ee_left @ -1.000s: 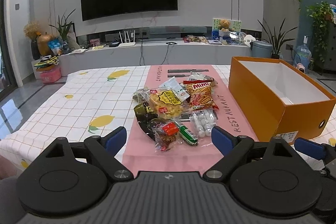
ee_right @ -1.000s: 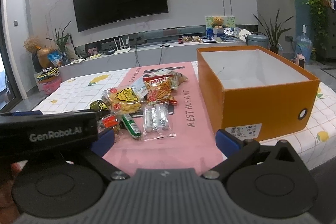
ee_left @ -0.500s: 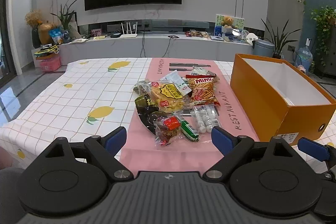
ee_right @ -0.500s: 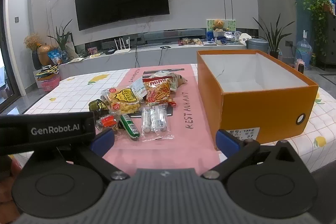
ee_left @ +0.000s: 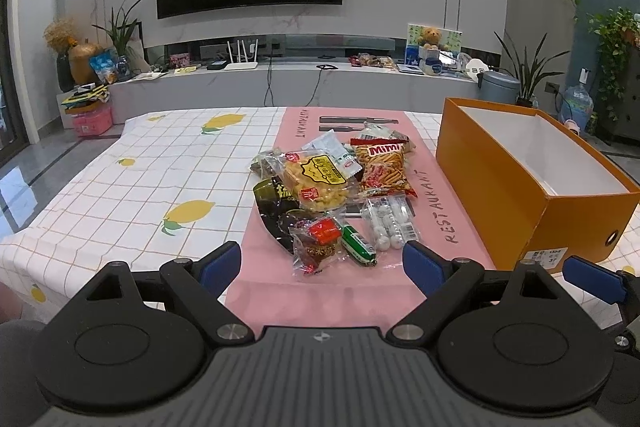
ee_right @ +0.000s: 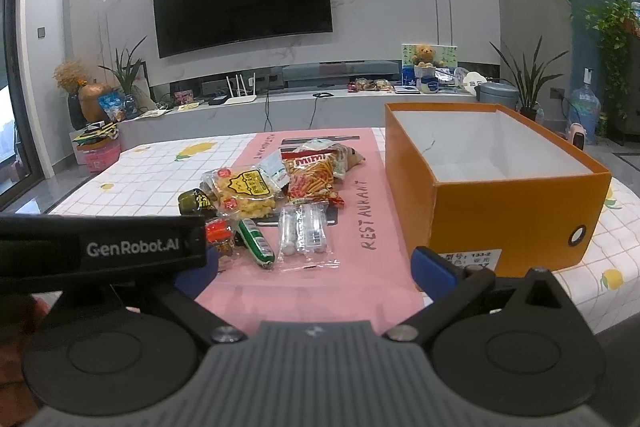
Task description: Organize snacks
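**Both tools advance on the snack pile; box still empty**

Left tool [ee_left: 322, 263] and right tool [ee_right: 314, 267], each with fingers spread wide and holding nothing, hover low over the near edge of the surface [ee_left: 120, 195]. Compared with a second ago, both views sit slightly closer to the snacks [ee_left: 332, 195], which lie in one loose heap on the pink mat [ee_left: 440, 219] (no packet has moved). The nearest items are a red-labelled packet [ee_left: 320, 243] and a green stick [ee_left: 358, 243], touching each other. The orange box [ee_left: 532, 195] stands just right of the mat, open-topped, nothing visible inside. The shift reads as an approach: sorting has not begun, and the first pick probably falls to the left tool.
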